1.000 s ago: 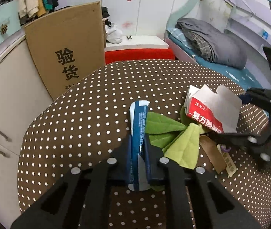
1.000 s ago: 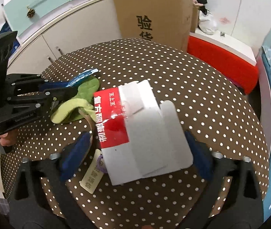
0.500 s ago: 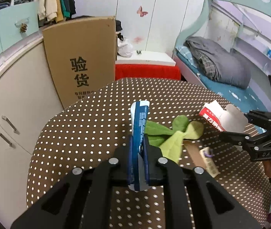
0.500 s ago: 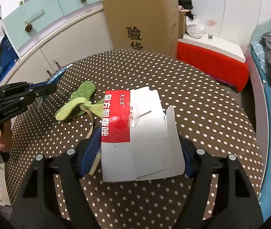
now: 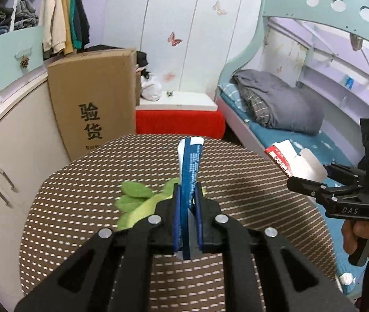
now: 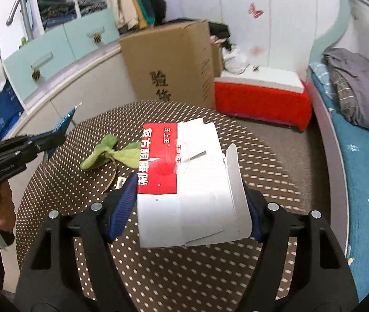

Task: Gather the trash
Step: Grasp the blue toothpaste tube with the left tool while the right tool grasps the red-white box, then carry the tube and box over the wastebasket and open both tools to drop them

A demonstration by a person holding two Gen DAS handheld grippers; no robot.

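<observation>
The left tool (image 5: pixel 187 202) holds a flat wrapper (image 5: pixel 190 161) upright between its fingers, above the near part of the round counter (image 5: pixel 80 208). A leaf-shaped cloth (image 5: pixel 132 200) lies on the counter just left of that tool. To the right, the right tool (image 6: pixel 189 208) carries a flattened carton (image 6: pixel 184 182) over the counter's right side. In the right wrist view a tag (image 6: pixel 119 182) lies on the counter just left of the carton, near the cloth. Behind the counter to the left stands a cardboard box (image 5: pixel 93 109) against a cabinet (image 5: pixel 10 135); a bench (image 5: pixel 179 119) sits behind the counter, right of the box, and a bed (image 5: pixel 275 119) further right.
</observation>
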